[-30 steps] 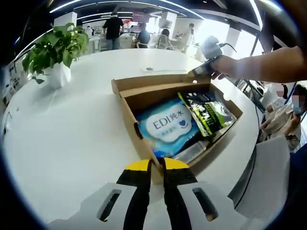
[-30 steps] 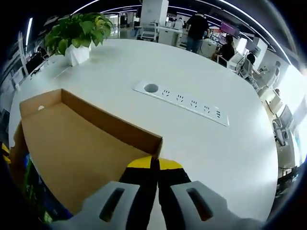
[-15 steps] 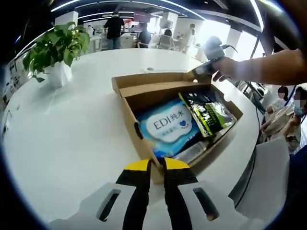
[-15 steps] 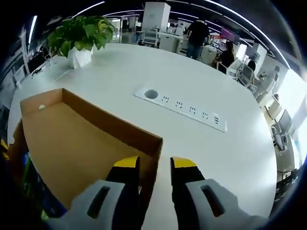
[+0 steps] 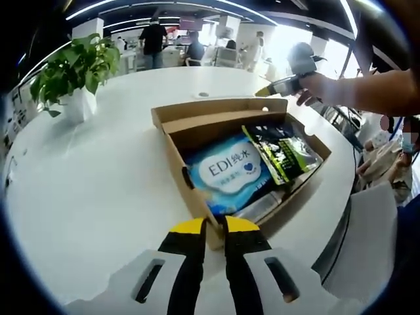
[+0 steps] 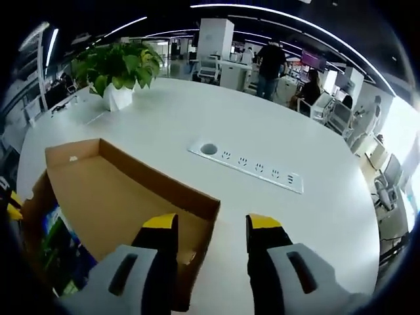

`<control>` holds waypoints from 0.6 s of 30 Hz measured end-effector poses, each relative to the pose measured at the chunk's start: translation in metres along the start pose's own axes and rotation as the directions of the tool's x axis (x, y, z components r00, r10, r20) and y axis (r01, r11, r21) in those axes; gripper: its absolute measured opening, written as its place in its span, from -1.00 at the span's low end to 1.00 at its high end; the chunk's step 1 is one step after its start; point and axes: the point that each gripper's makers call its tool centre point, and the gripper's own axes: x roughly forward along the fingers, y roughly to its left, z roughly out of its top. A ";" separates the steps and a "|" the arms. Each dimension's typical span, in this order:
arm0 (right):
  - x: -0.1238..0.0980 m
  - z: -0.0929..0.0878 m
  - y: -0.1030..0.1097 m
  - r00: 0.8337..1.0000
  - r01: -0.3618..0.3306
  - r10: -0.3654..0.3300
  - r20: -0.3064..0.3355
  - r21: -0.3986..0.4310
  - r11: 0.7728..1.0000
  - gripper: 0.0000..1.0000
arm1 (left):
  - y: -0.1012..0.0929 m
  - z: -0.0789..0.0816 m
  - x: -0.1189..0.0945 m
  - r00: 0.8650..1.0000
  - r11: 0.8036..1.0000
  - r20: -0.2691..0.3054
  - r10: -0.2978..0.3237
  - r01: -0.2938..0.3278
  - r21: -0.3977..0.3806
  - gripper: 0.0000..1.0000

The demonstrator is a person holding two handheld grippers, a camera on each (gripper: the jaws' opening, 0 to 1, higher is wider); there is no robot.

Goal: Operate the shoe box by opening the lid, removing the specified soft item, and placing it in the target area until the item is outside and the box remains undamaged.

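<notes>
The shoe box [image 5: 197, 128] sits open on the white table [image 5: 85, 177], its lid [image 6: 125, 197] folded back flat. Inside lie a blue wet-wipes pack [image 5: 226, 172] and, just beside it, a dark green-printed pouch [image 5: 281, 152]. The left gripper [image 5: 208, 226] is closed on the box's near wall at the corner. The right gripper [image 6: 209, 223] has its jaws spread wide, holding nothing, astride the lid's corner edge. A potted plant [image 6: 118, 69] and a power strip [image 6: 246, 165] stand well apart on the table.

Wipes pack [image 5: 230, 172] lower end hidden behind shoe box [image 5: 176, 155] wall (dark pouch [image 5: 281, 153] print unreadable)
</notes>
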 end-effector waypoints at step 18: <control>-0.092 -0.020 0.081 0.952 -0.302 0.306 0.008 -0.131 0.944 -0.35 | -0.031 0.044 -0.021 0.992 0.993 0.101 -0.071 0.061 0.098 -0.30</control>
